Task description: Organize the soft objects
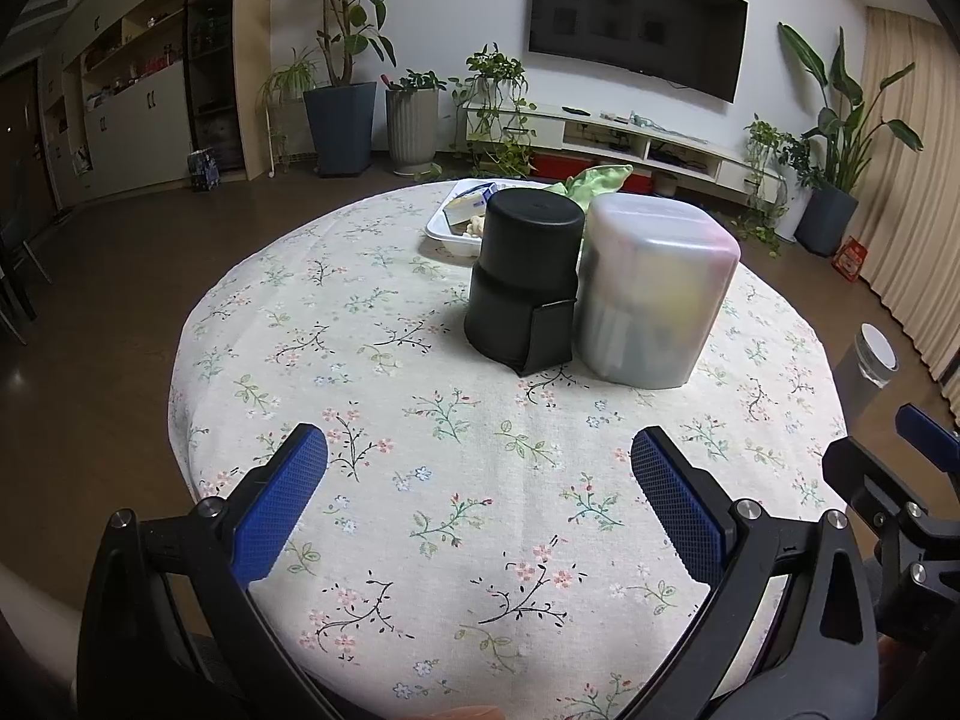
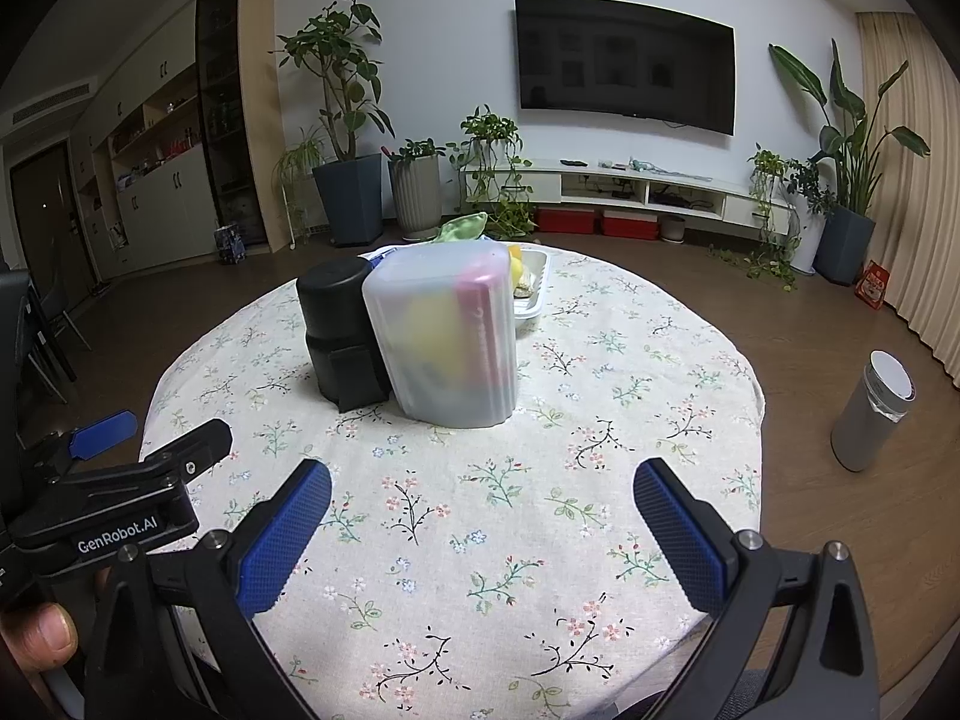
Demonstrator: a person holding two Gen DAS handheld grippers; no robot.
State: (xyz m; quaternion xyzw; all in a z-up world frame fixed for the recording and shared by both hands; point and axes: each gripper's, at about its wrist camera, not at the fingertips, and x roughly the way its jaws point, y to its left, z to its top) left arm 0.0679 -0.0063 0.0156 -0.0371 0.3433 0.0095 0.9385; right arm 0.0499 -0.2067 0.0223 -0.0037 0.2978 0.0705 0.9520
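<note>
Left wrist: left claw (image 1: 479,483) open, empty above floral tablecloth (image 1: 420,360)

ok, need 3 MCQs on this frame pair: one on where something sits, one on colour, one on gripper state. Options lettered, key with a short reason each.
1. Where is the white tray relative to the black cylinder case?
A. behind it
B. in front of it
C. on top of it

2. What colour are the pads on the gripper fingers?
A. red
B. blue
C. grey

3. What state is the right gripper in?
A. shut on the translucent container
B. shut on nothing
C. open, holding nothing

Key: 1 A, the tray shows past the case on the far side of the table. 2 B, the textured pads are blue. 3 C, the fingers stand wide apart over bare cloth, short of the translucent container.
</note>
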